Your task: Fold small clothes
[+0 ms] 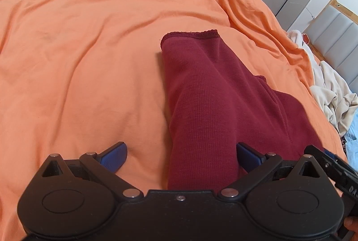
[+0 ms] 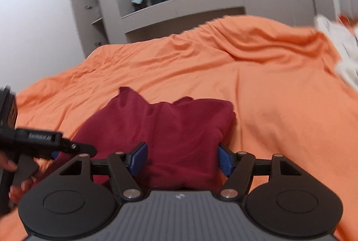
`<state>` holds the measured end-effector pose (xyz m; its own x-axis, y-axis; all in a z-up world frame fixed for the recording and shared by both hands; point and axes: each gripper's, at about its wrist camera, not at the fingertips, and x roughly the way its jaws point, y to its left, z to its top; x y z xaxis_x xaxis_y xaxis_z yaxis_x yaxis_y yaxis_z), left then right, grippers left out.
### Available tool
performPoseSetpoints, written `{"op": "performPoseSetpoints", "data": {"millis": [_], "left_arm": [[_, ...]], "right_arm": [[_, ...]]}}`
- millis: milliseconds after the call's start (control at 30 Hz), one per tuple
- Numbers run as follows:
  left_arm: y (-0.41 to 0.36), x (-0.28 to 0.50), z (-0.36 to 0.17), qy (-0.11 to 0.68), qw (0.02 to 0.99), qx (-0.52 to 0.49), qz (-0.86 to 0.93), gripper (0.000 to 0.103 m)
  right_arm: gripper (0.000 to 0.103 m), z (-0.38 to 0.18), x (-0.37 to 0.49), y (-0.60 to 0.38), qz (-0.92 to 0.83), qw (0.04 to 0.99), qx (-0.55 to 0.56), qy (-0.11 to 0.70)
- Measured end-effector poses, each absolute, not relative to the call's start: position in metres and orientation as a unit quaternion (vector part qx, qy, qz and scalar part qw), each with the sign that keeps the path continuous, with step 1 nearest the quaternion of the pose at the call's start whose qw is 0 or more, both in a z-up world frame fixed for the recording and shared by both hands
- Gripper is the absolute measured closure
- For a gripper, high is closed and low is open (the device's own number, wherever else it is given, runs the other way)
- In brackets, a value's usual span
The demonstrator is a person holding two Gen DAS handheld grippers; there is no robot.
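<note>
While cream clothes [image 1: 331, 102] lie aside, maroon garment [image 1: 214, 106] rests on orange sheet [image 1: 89, 50].

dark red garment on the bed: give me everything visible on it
The dark red garment is a ribbed knit, partly folded into a long strip with a stitched hem at its far end. It lies on the orange bedsheet, with a seam running along it in the right wrist view. The left gripper stands open, one pad against the garment's edge, the other on the sheet. The right gripper straddles the near bunched end, jaws wide; whether its pads press on the cloth is unclear.
</note>
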<state>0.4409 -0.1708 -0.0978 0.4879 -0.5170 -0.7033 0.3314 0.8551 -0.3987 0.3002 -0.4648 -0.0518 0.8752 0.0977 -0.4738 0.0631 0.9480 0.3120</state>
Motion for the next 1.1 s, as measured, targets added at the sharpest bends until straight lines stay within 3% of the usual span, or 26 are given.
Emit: {"op": "performPoseSetpoints", "data": {"millis": [233, 333, 600, 700, 867, 1033, 1100], "left_arm": [[-0.171, 0.443, -0.095, 0.447, 0.852, -0.095, -0.255, 0.0], [-0.174, 0.446, -0.093, 0.453, 0.848, -0.085, -0.262, 0.0], [-0.182, 0.453, -0.088, 0.46, 0.842, -0.068, -0.272, 0.001], [-0.187, 0.455, -0.09, 0.463, 0.839, -0.058, -0.28, 0.0], [-0.186, 0.468, -0.096, 0.48, 0.825, -0.062, -0.292, 0.0], [-0.191, 0.464, -0.091, 0.469, 0.832, -0.042, -0.294, 0.002], [-0.193, 0.461, -0.087, 0.461, 0.834, -0.041, -0.301, 0.014]], "right_arm": [[0.028, -0.08, 0.309, -0.504, 0.035, 0.908, 0.3, 0.289], [0.038, -0.087, 0.308, -0.511, 0.045, 0.899, 0.332, 0.282], [0.054, -0.065, 0.304, -0.481, 0.026, 0.94, 0.221, 0.259], [0.051, -0.065, 0.308, -0.477, 0.026, 0.939, 0.218, 0.266], [0.049, -0.082, 0.312, -0.497, 0.034, 0.91, 0.301, 0.282], [0.071, -0.078, 0.31, -0.491, 0.027, 0.921, 0.281, 0.269], [0.078, -0.074, 0.309, -0.489, 0.024, 0.926, 0.27, 0.264]]}}
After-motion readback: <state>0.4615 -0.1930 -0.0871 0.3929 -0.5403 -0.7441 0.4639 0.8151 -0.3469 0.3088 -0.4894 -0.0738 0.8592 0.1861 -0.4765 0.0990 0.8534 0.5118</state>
